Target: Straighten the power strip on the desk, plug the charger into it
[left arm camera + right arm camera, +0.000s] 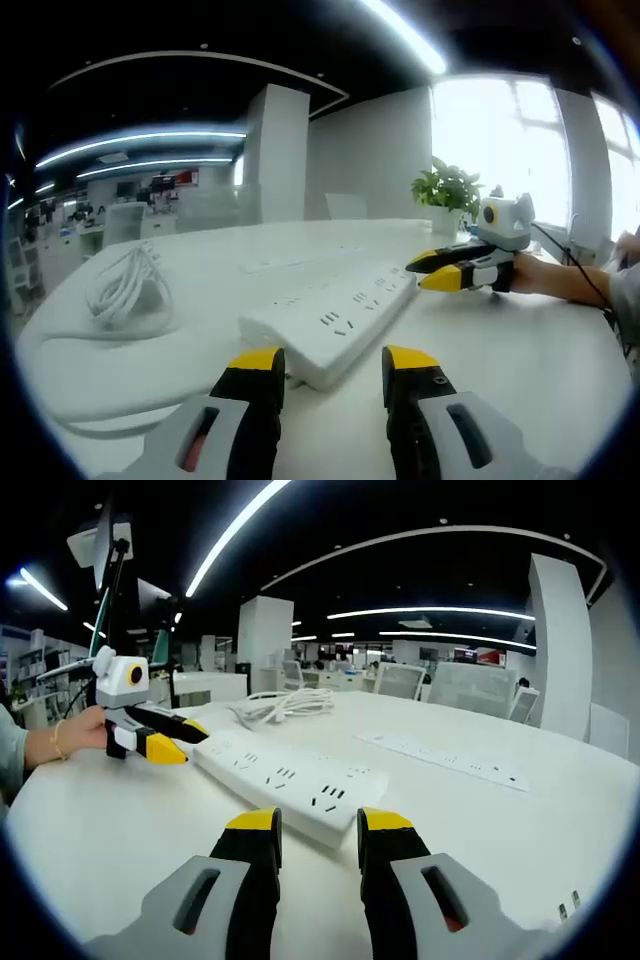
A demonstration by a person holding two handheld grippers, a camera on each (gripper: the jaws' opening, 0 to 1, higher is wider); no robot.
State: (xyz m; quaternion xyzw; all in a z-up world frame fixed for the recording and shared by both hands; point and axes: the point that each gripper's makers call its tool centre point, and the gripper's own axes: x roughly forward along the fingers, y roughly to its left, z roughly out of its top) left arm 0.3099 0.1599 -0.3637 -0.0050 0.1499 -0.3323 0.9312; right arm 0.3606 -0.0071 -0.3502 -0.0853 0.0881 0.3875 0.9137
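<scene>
A long white power strip (335, 315) lies at an angle on the white desk (520, 350), with its thick white cord coiled (125, 290) to the left. My left gripper (333, 360) is open, its yellow-tipped jaws standing either side of the strip's near end. At the strip's far end is my right gripper (432, 272), held by a hand. In the right gripper view, the same strip (290, 775) runs away from my open right gripper (320, 825), whose jaws flank its near end. The left gripper (180, 740) sits at the far end, jaws slightly apart beside the strip.
A second, flatter white strip (445, 760) lies on the desk to the right of the main one; it appears again as a flat strip (290, 262) further back. A potted plant (447, 190) stands by the window. Office chairs (470, 685) stand beyond the desk.
</scene>
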